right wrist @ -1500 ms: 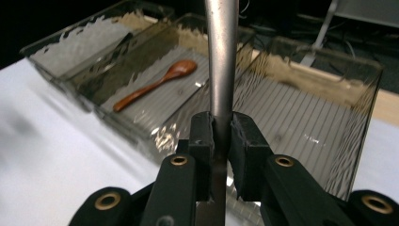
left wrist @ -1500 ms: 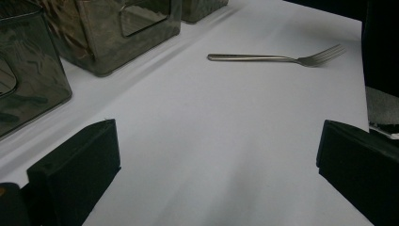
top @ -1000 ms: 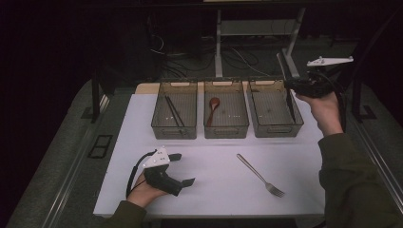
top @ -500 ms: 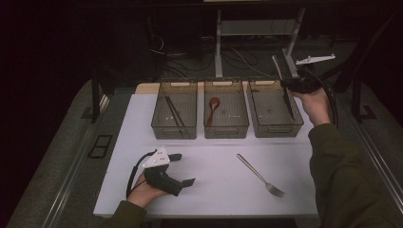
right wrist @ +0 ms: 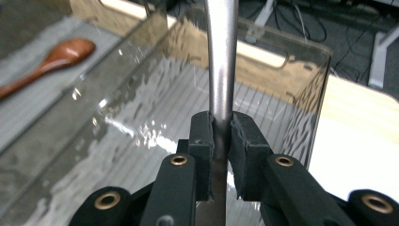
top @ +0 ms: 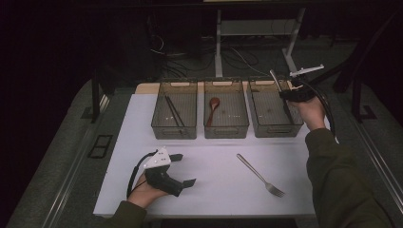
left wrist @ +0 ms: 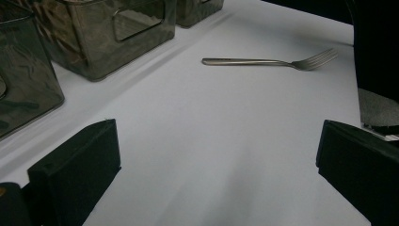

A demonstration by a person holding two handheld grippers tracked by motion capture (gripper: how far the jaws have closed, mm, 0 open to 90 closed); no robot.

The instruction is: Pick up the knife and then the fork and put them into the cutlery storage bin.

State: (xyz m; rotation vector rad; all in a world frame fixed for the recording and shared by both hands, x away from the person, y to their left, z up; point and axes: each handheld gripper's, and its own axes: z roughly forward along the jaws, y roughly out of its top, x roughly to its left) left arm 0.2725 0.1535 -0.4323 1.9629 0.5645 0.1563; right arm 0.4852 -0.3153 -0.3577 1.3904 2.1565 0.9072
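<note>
A slim metal utensil handle (right wrist: 222,61) stands nearly upright in the right gripper (right wrist: 221,157), whose two black jaws are clamped together on it. In the right gripper view the handle runs from the jaws to the top edge of the frame; which utensil it belongs to cannot be told. In the high view this gripper (top: 286,93) sits at the upper right of the frame, over the right-hand bin (top: 295,118), with the handle's tip (top: 274,77) poking up and to the left above it.

Three clear bins stand in a row across the middle of the high view, on the white mat (top: 214,166) that covers the counter. The middle bin (top: 226,129) holds a wooden spoon (top: 213,105), which also lies at the upper left of the right gripper view (right wrist: 44,63). The left bin (top: 174,130) holds a pair of dark chopsticks (top: 175,112).

A metal fork (top: 261,175) lies on the mat at the lower right of centre, tines toward the bottom right, well apart from both grippers. In the left gripper view it lies near the top of the frame (left wrist: 270,61).

The left gripper (top: 186,169) rests on the mat at the lower left of the high view, its jaws wide apart and nothing between them, as the left gripper view (left wrist: 216,160) confirms.
</note>
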